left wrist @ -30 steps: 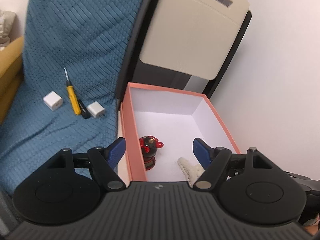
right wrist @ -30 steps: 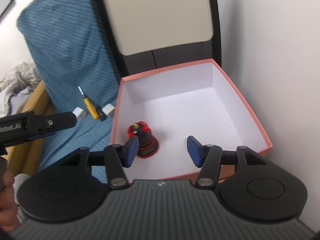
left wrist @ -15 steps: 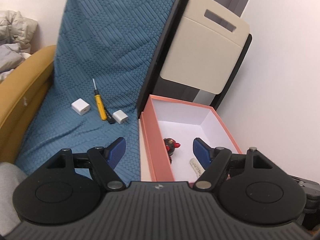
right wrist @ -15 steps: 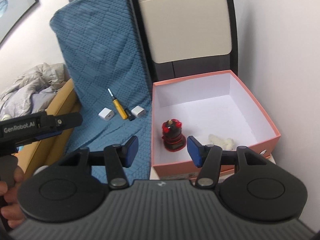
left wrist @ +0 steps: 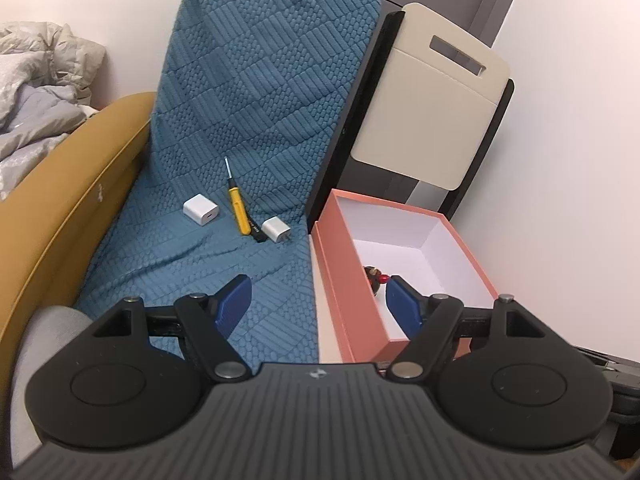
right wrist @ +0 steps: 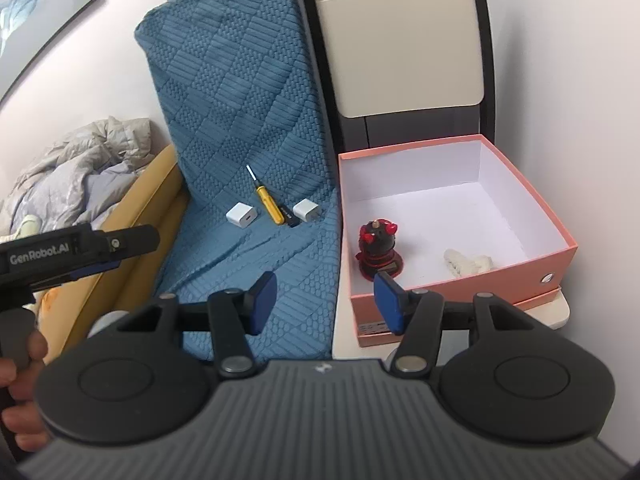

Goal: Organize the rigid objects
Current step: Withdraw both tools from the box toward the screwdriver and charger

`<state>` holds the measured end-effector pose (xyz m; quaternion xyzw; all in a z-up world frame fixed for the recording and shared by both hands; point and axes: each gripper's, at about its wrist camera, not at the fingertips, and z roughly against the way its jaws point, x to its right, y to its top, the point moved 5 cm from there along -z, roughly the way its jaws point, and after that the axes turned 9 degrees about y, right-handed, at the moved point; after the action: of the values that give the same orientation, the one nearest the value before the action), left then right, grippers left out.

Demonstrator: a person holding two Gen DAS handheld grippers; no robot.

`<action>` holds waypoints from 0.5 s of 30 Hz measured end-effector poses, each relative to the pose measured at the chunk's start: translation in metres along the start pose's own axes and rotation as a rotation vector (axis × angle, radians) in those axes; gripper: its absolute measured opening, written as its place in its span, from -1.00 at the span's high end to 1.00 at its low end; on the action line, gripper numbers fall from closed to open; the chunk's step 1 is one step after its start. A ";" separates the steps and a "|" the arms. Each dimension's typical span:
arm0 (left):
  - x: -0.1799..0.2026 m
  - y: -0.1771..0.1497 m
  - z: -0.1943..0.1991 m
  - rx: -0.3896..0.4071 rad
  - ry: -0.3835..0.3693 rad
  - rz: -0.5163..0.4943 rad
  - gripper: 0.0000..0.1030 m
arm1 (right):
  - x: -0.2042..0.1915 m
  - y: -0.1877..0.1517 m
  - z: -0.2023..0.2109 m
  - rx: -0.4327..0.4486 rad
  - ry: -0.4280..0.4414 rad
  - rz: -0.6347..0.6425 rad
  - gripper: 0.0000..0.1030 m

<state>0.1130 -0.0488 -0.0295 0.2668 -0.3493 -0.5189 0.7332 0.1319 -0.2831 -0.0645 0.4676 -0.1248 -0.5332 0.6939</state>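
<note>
Items left: two white chargers [right wrist: 241, 214] [right wrist: 307, 210], yellow screwdriver [right wrist: 265, 201] and a small black stick [right wrist: 291, 216] lie close together on the blue blanket [right wrist: 240, 120].
Box: pink box [right wrist: 532, 196] just beside, holding red figurine [right wrist: 376, 248] and pale piece [right wrist: 467, 261].
Claws: left gripper [left wrist: 316, 304] and right gripper [right wrist: 326, 300] both wide, empty.
Approach: descend squarely over one charger; avoid nudging neighbours.
</note>
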 end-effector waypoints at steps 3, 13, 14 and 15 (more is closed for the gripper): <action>-0.008 -0.004 0.003 -0.005 0.007 -0.002 -0.52 | -0.009 -0.004 -0.001 0.004 0.005 0.012 -0.10; -0.023 -0.007 -0.003 -0.021 0.026 0.000 -0.52 | -0.019 -0.014 -0.012 -0.012 0.010 0.011 -0.10; -0.025 -0.006 -0.005 -0.024 0.026 0.005 -0.52 | -0.018 -0.014 -0.014 -0.018 0.011 0.007 -0.10; -0.026 -0.006 -0.007 -0.025 0.029 0.009 -0.52 | -0.018 -0.015 -0.016 -0.023 0.012 0.004 -0.10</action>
<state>0.1097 -0.0255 -0.0444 0.2636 -0.3333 -0.5162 0.7436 0.1268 -0.2593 -0.0788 0.4624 -0.1155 -0.5306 0.7010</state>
